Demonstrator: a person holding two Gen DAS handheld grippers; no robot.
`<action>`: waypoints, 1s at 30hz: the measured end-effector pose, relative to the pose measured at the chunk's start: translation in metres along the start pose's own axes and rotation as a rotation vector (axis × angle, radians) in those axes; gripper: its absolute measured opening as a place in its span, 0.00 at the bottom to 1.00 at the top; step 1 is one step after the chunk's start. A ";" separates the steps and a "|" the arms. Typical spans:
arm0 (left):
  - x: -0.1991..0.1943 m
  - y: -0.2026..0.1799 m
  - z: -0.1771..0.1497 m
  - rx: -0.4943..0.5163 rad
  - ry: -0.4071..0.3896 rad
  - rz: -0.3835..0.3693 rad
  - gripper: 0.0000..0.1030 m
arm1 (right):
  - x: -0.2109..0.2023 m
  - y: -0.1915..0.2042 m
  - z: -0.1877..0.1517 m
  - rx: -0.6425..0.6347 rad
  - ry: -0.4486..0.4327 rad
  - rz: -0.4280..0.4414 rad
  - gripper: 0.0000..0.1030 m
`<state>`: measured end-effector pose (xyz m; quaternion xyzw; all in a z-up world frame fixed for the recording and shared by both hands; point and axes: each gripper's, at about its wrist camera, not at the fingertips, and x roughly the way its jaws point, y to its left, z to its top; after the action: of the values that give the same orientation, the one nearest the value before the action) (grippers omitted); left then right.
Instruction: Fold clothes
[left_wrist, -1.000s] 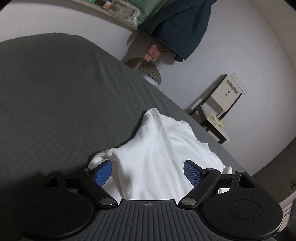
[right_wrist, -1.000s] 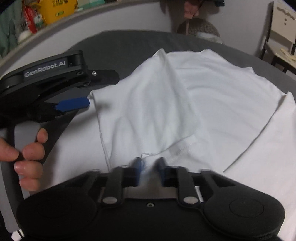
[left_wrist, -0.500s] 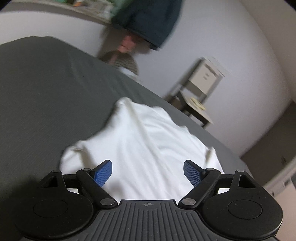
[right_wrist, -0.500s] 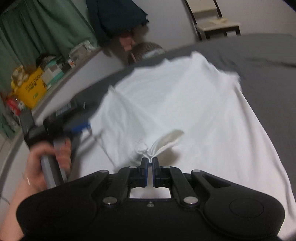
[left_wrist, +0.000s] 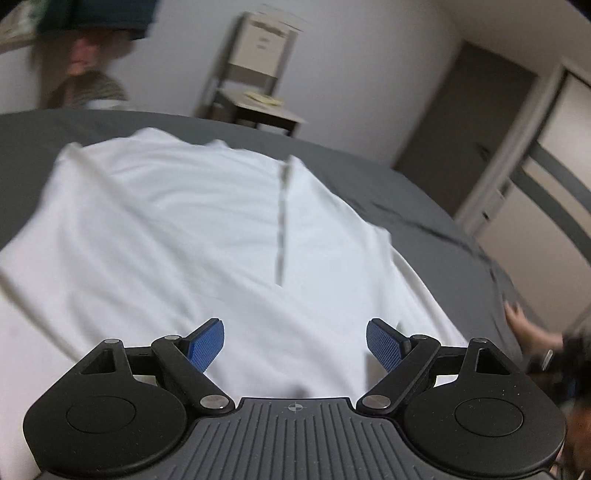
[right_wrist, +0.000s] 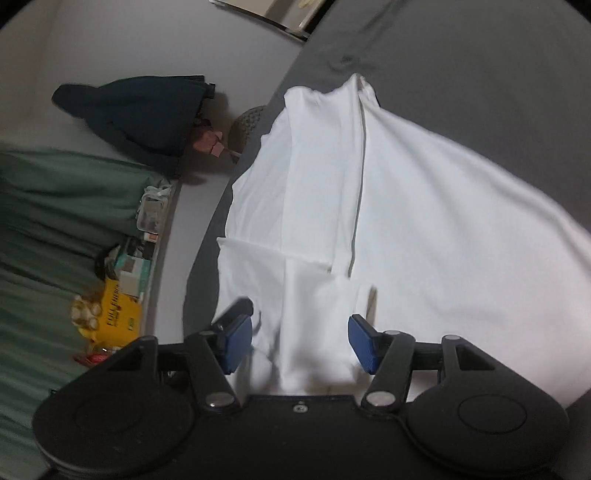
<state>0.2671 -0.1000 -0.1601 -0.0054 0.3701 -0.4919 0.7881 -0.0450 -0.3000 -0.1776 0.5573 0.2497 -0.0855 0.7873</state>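
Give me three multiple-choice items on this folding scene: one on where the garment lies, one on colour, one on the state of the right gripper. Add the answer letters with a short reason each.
1. Where does the white shirt lie?
A. on the grey bed
B. on the chair
C. on the floor

2. What colour are the gripper pads?
A. red
B. blue
C. yellow

3. The right gripper is:
A. shut on a sock
B. out of view
C. open over the shirt

Answers: 1 A, grey sheet surrounds the shirt; 2 B, both pads show blue; 3 C, jaws have just been opening, pads apart, cloth lying under them.
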 end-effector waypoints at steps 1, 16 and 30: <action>0.002 -0.004 0.000 0.023 0.013 -0.009 0.83 | 0.000 0.003 0.002 -0.036 -0.013 -0.032 0.58; 0.009 -0.022 -0.013 0.222 0.105 0.003 0.83 | 0.065 0.029 0.016 -0.287 0.144 -0.280 0.06; 0.005 -0.031 -0.018 0.286 0.125 0.035 0.83 | 0.025 0.029 0.004 -0.231 0.004 -0.500 0.20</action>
<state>0.2342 -0.1137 -0.1649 0.1439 0.3447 -0.5252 0.7647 -0.0102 -0.2893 -0.1650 0.3849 0.3889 -0.2469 0.7998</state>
